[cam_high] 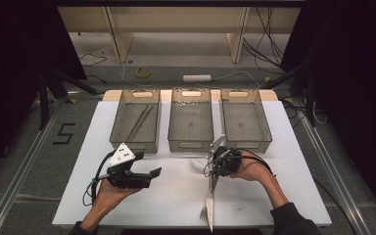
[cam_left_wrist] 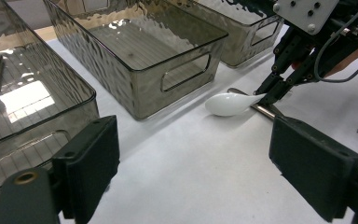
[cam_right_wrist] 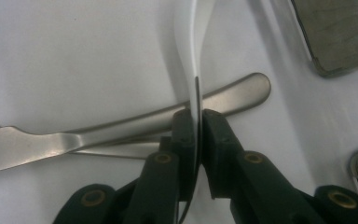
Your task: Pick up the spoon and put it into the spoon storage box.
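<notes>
White tabletop (cam_high: pixel 142 196): right gripper (cam_right_wrist: pixel 196 122) pinches glossy white ceramic spoon (cam_left_wrist: pixel 228 103) by its thin handle edge, bowl resting on table, metal knife (cam_right_wrist: pixel 121 128) underneath. Left gripper (cam_left_wrist: pixel 191 163) wide apart, empty.

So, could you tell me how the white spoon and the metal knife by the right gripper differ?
The white spoon is glossy white; the metal knife is dull silver. The right gripper is shut on the spoon's handle, while the knife lies ungripped underneath. The spoon is short and curved; the knife is longer and flat. Both rest on the white table.
</notes>
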